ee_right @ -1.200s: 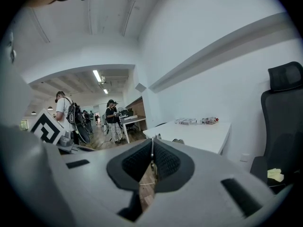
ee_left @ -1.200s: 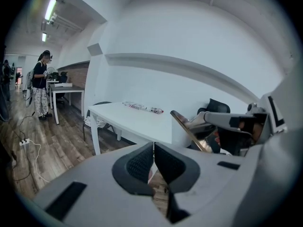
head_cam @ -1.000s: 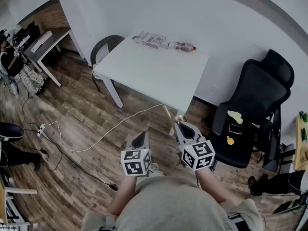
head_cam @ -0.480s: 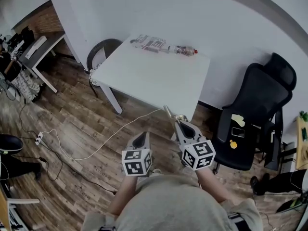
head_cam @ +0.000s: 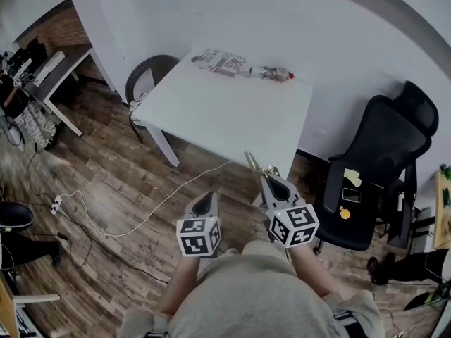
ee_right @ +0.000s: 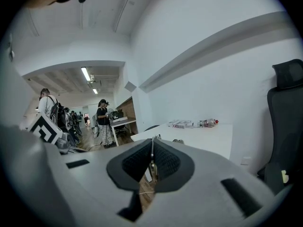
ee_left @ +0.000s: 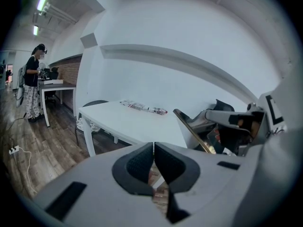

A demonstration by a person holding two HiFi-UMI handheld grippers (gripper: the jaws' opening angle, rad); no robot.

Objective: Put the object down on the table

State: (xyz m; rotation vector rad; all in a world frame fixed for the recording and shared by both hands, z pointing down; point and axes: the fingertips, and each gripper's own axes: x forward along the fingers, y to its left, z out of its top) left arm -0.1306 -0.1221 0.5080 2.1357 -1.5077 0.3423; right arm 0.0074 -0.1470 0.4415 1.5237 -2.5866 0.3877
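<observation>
Table [head_cam: 225, 111] first — white and mostly bare, with only a packet [head_cam: 218, 60] and a bottle [head_cam: 271, 71] along its far edge, and a black office chair [head_cam: 380, 153] near its right side. Short of the table's near edge, both grippers are held above the wooden floor [head_cam: 127, 217]. The left gripper [head_cam: 205, 201] has its jaws pressed together on nothing. The right gripper [head_cam: 266, 178] has its jaws almost together, pinching the lower end of a thin brass-coloured strip [head_cam: 251, 161]. The strip juts up and forward toward the table's near corner and is not yet over it. It looks stiff, light and smooth — probably metal, so it could slip or pivot when pinched at one end. A grip across its flat faces should suit laying it flat on the bare top.
</observation>
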